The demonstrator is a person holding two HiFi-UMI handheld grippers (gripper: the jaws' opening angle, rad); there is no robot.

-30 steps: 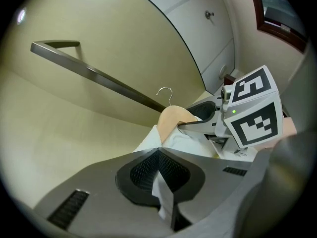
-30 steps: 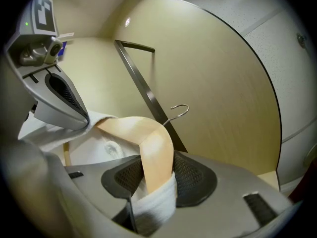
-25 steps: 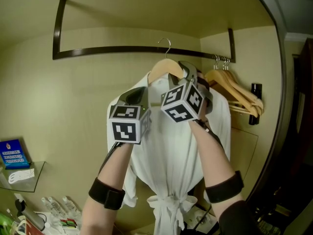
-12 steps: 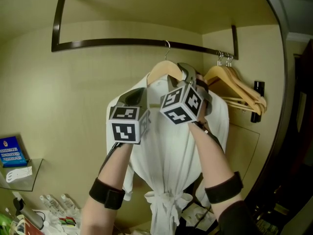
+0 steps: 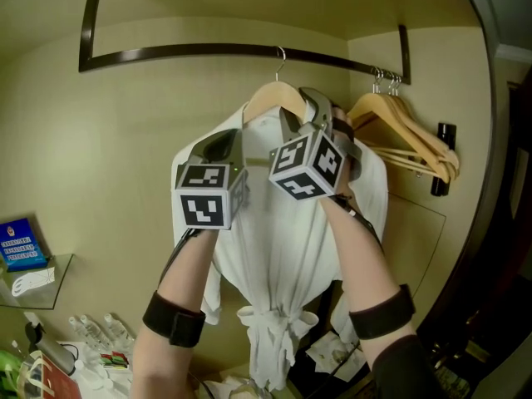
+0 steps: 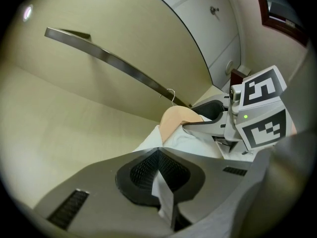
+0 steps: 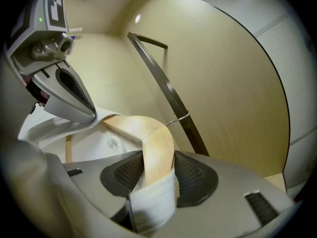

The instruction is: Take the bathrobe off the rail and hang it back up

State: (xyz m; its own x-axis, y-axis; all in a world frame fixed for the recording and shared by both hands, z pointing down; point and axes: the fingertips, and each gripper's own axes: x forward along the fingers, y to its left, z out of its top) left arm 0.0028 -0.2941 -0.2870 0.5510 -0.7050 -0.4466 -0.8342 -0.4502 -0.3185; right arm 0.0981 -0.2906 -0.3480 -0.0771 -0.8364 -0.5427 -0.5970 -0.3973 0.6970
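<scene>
- left hand-held gripper (image 6: 158,153), below the rail (image 5: 191,51), is closed tight on a thin fold of the bathrobe (image 5: 283,248), likely to steady the soft white cloth;
- right hand-held gripper (image 7: 154,150) clamps the smooth wooden hanger (image 5: 268,102) at its shoulder, collar included, to steer it;
- the thin wire hook (image 5: 281,54) meets the dark, flat rail; whether it is seated I cannot tell;
- bare hangers (image 5: 407,144) hang farther right along the rail
</scene>
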